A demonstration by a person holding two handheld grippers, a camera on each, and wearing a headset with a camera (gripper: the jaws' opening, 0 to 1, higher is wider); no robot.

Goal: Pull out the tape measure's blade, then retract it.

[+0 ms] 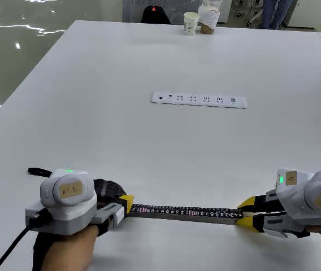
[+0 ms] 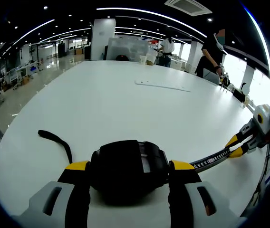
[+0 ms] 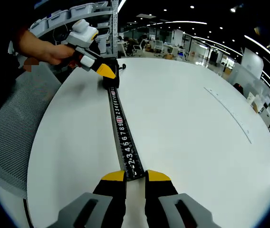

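Clamping black rounded tape case [image 2: 125, 161] with left tool [image 2: 130, 166], pinching dark numbered blade [image 3: 123, 137], stretching across lower frame, with right tool [image 3: 136, 176].

Before you lies a wide white tabletop [image 1: 149, 62]. Near its middle a white power strip [image 1: 198, 100] lies flat, its row of sockets facing up. At the far edge a paper cup [image 1: 191, 23] stands just beside a pale container [image 1: 208, 17], brown at the base. Behind them is a black chair back [image 1: 155, 14], and to your left a glossy floor [image 1: 13, 51] mirrors ceiling lights.
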